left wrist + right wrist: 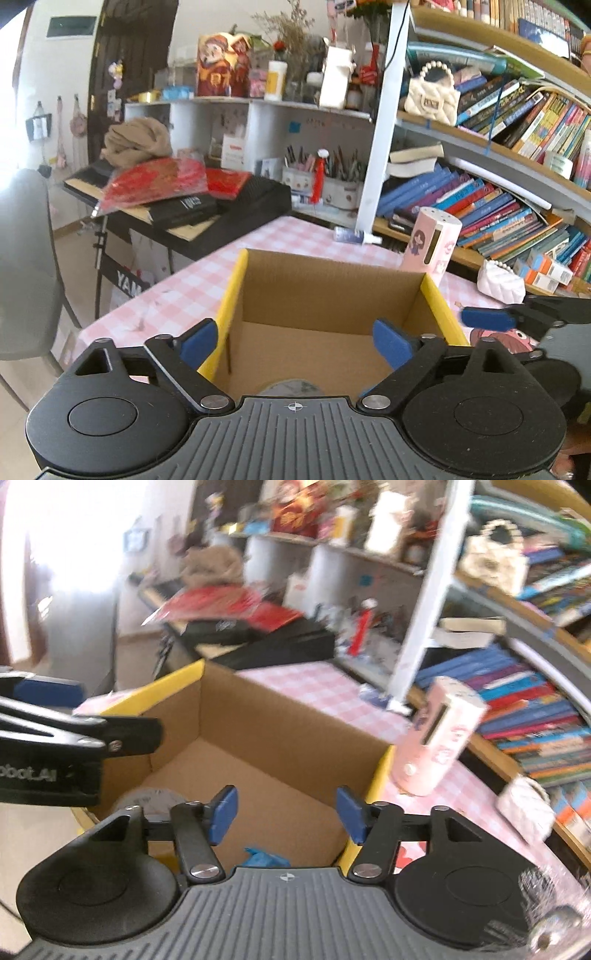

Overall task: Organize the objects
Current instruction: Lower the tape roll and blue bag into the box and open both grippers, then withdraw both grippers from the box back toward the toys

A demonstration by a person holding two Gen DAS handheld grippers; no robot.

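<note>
Over the open cardboard box [317, 295] both grippers hover with their blue pads spread wide and nothing between them. Nearest the left wrist camera, the left gripper [295, 341] sits above the box's near end, one pad by the yellow-edged left wall and the other inside the right wall; below it, on the box floor, a grey rounded object [291, 386] peeks out, too hidden to name. Seen from the right wrist, the right gripper [286, 814] hangs over the box's near right part, and a crumpled blue item [264, 856] lies on the floor of the box just under it. The box stands on a pink checked tablecloth [184, 291]. Just beyond its far right corner a pink cylindrical container [434, 242] with a cartoon figure stands on the cloth, and farther right lies a small white quilted purse [500, 282]. Past the table, a bookshelf [517, 206] packed with colourful books fills the right side, and a cluttered black keyboard stand [207, 214] lies to the left.
</note>
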